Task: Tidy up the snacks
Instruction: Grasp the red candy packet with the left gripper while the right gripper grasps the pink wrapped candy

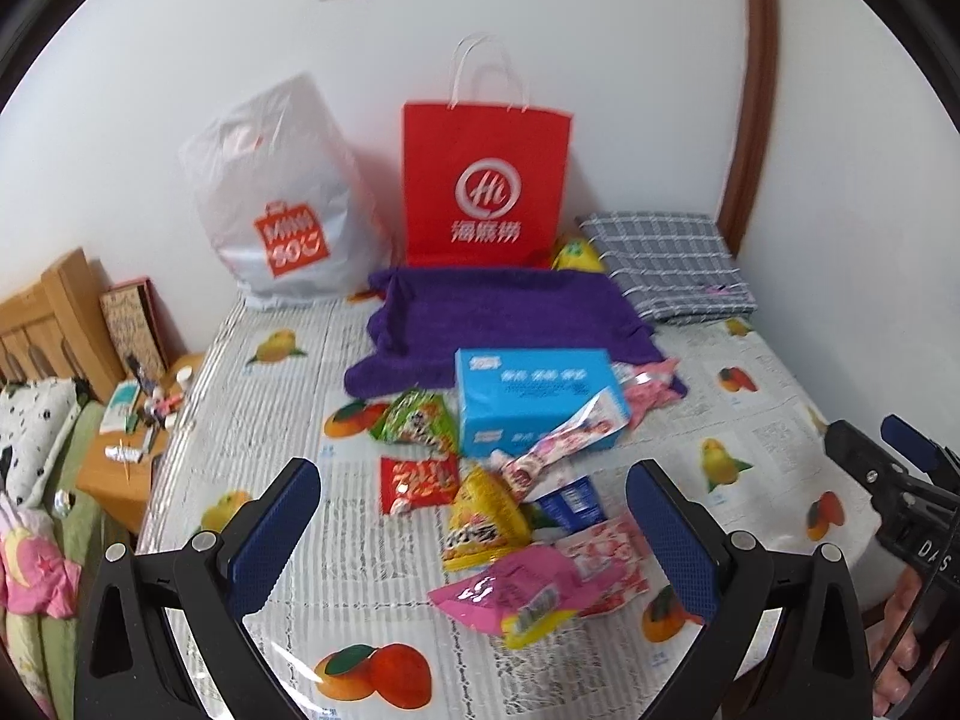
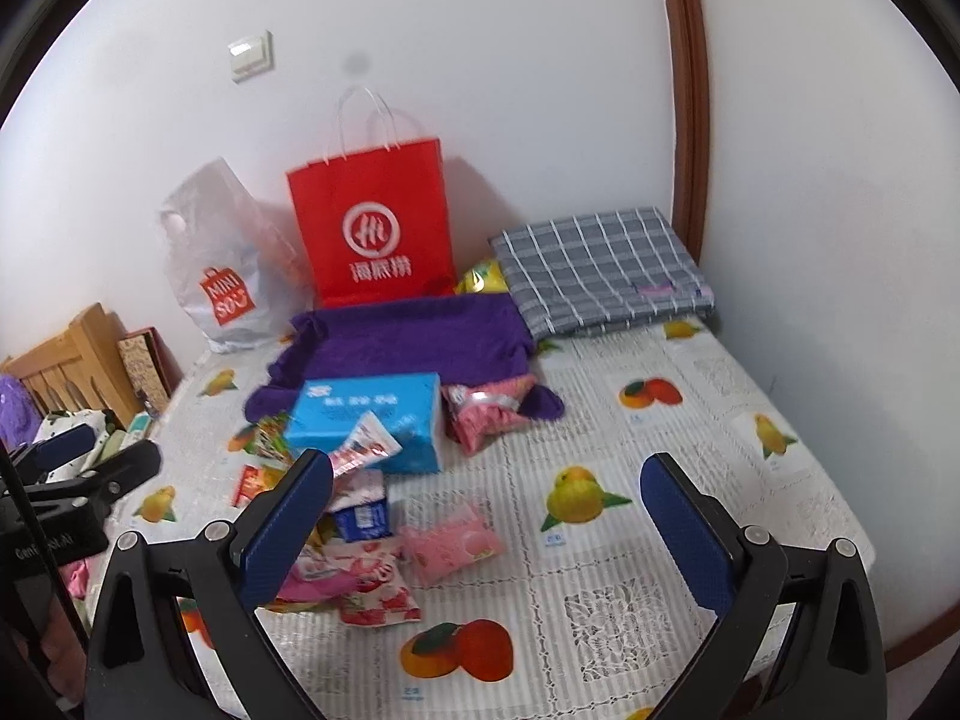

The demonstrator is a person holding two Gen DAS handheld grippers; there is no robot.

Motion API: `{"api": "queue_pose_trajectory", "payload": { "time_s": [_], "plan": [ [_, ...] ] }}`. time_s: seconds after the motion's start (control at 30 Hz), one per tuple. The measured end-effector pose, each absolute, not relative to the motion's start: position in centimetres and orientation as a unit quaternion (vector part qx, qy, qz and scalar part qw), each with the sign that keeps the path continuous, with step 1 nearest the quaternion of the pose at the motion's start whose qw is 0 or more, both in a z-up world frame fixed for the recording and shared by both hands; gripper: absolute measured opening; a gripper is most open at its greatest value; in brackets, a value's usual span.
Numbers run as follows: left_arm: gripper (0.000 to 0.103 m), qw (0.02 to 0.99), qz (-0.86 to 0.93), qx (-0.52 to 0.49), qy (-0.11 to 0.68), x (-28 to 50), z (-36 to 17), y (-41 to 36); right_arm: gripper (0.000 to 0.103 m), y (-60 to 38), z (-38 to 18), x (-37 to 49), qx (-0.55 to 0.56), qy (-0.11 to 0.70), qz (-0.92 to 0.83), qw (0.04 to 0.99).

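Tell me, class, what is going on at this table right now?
A person holds a gripper in each hand over a table strewn with snack packets. Both the left gripper and the right gripper are open and hold nothing. The packets lie loose around a blue box at the edge of a purple cloth. A red bag and a white bag stand at the wall behind. Nothing looks sorted yet.

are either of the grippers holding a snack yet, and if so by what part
Nothing is held. The left gripper and the right gripper both stand open above the snack pile, with no packet touching their pads.
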State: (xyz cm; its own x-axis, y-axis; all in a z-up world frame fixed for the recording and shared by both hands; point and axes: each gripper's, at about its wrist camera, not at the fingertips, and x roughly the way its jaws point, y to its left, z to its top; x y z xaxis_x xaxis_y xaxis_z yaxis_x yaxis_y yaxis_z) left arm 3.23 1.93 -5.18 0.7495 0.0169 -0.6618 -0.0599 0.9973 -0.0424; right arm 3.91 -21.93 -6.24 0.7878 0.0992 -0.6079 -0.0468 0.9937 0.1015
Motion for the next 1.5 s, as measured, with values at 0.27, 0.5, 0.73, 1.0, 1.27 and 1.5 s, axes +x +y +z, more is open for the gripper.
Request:
{"api": "queue_pose_trajectory", "payload": {
  "time_s": [0.27, 0.5, 0.73, 1.0, 1.27, 1.5],
  "plan": [
    [0.102, 0.917, 0.03, -0.064, 0.393, 6.1, -10.1, 4.8, 0.09, -22.6, -11.5, 7.2, 0.044, 0.363, 0.037, 0.93],
    [0.102, 0.907, 0.042, -0.066, 0.414, 8.7, -13.1, 7.5, 0.085, -22.3, -14.7, 10.3, 0.042, 0.373, 0.049, 0.925],
    [0.102, 0.898, 0.038, -0.084, 0.43, 11.8, -15.3, 9.8, 0.085, -21.2, -16.1, 13.8, 0.009, 0.373, 0.049, 0.927],
    [0.102, 0.896, 0.027, -0.099, 0.433, 13.8, -17.1, 10.7, 0.085, -21.0, -17.2, 18.8, 0.0, 0.375, 0.053, 0.926],
    [0.102, 0.889, 0.038, -0.11, 0.444, 15.4, -18.2, 12.2, 0.085, -21.0, -19.4, 23.0, 0.002, 0.398, 0.071, 0.914],
    [0.102, 0.886, 0.036, -0.107, 0.449, 16.2, -18.7, 12.4, 0.085, -20.2, -20.9, 25.1, 0.0, 0.411, 0.094, 0.907]
  ]
}}
